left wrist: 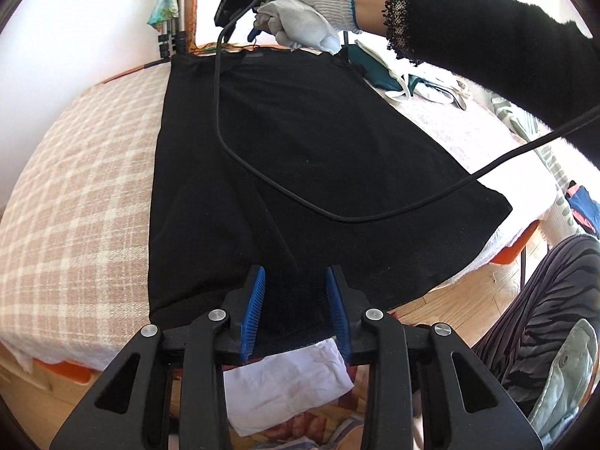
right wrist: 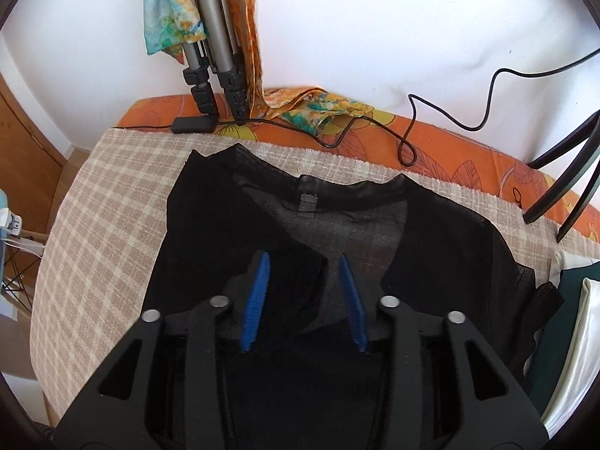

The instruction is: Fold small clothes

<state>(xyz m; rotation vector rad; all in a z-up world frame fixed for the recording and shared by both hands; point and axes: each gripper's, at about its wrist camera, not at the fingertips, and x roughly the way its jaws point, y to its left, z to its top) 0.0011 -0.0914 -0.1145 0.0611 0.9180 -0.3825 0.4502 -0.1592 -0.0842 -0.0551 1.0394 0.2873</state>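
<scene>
Two grippers worked over one black garment (left wrist: 300,172) that lay spread flat on a bed covered by a beige checked blanket (left wrist: 75,195). At the near edge of the bed the left gripper (left wrist: 295,313) stood with its blue pads partly apart, the garment's hem lying in the gap; the pads did not look pressed on the cloth. At the far end of the garment, near the far edge of the bed, a gloved hand (left wrist: 300,11) held the right gripper (right wrist: 304,300), whose jaws stood moderately wide above the neckline, with sheer black fabric under them and nothing pinched. A grey label (right wrist: 308,202) sat inside the collar. One black cable (left wrist: 240,157) trailed across the cloth from that far tool toward the right edge of the bed. Tripod legs (right wrist: 210,75) draped with a floral scarf (right wrist: 170,18) rose beyond the far edge, on an orange sheet (right wrist: 450,142). Green and white clothes (left wrist: 412,82) lay by the right edge.
</scene>
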